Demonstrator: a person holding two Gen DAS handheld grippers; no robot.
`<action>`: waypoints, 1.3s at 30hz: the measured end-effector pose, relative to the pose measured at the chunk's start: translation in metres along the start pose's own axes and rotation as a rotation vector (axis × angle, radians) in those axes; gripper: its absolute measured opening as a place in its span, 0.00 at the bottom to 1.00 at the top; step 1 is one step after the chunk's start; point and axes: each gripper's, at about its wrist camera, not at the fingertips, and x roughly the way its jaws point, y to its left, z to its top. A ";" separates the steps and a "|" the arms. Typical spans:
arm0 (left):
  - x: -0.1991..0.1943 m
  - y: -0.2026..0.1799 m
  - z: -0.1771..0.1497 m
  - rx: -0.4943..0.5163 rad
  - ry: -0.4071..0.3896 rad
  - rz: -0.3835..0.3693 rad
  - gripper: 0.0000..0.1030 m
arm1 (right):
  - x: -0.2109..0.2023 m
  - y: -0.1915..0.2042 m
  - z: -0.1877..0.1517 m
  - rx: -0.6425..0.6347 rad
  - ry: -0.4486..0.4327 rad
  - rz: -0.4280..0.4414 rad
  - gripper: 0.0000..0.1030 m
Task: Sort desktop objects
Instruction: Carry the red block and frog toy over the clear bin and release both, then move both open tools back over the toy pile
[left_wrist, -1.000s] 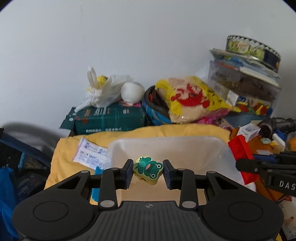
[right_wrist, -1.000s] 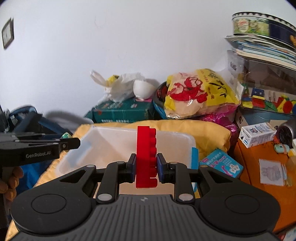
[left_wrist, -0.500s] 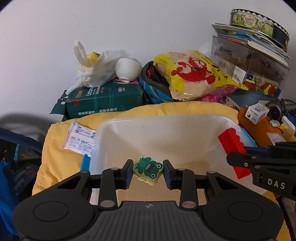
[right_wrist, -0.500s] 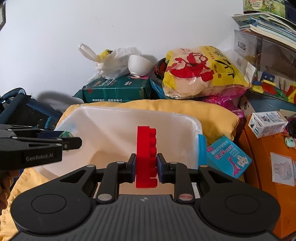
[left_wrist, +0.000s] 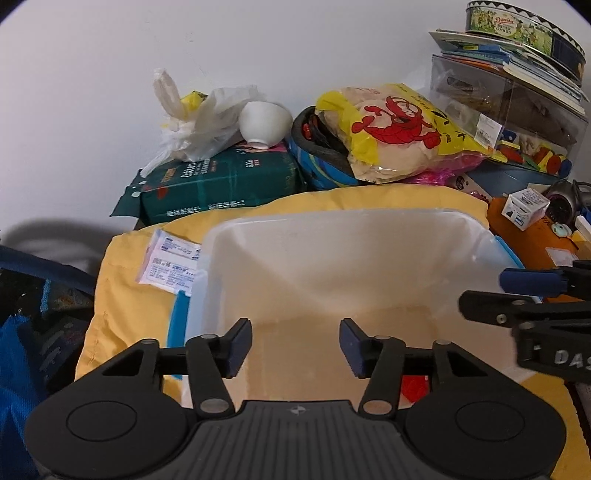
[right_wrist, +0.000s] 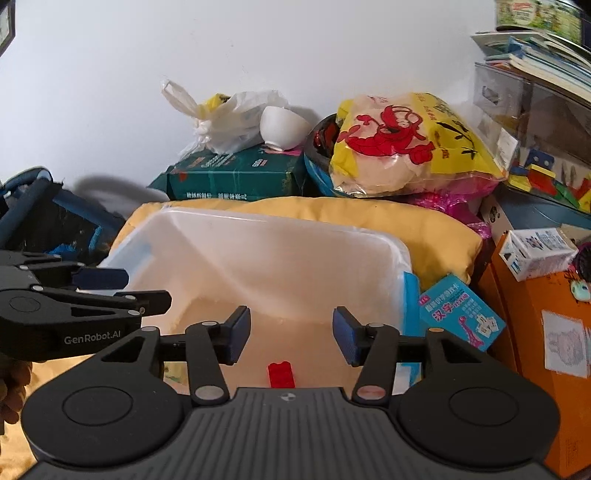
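Observation:
A translucent plastic bin (left_wrist: 332, 218) (right_wrist: 280, 223) sits on a yellow cushion right below both grippers. My left gripper (left_wrist: 295, 343) hangs over its near left side, jaws opening, with nothing between the pads. My right gripper (right_wrist: 291, 334) hangs over the near right side, jaws opening too, and is empty as well. A red toy brick (right_wrist: 281, 373) (left_wrist: 415, 387) lies on the bin's floor just under the right gripper. The green frog toy is not visible in either view. Each gripper shows at the edge of the other's view, the right gripper (left_wrist: 517, 295) and the left gripper (right_wrist: 110, 291).
The yellow cushion (left_wrist: 125, 295) carries a white leaflet (left_wrist: 170, 262). Behind it stand a green tissue pack (left_wrist: 218, 188), a white bowl (left_wrist: 264, 123) and a yellow lobster bag (left_wrist: 395, 129). A blue card box (right_wrist: 460, 314), an orange box (right_wrist: 535, 332) and stacked cases crowd the right.
Both grippers have opened. The frog toy has left the left jaws and the red brick has dropped from the right jaws onto the bin floor. Earlier both hands sank toward the bin.

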 end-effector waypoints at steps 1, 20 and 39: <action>-0.003 0.000 -0.002 0.001 -0.009 0.000 0.59 | -0.004 -0.001 -0.002 0.010 -0.009 0.006 0.53; -0.049 0.000 -0.039 0.009 -0.096 -0.018 0.67 | -0.079 0.000 -0.060 0.026 -0.128 0.057 0.72; -0.114 -0.014 -0.189 0.126 -0.072 -0.121 0.69 | -0.108 -0.001 -0.162 -0.017 -0.007 0.038 0.74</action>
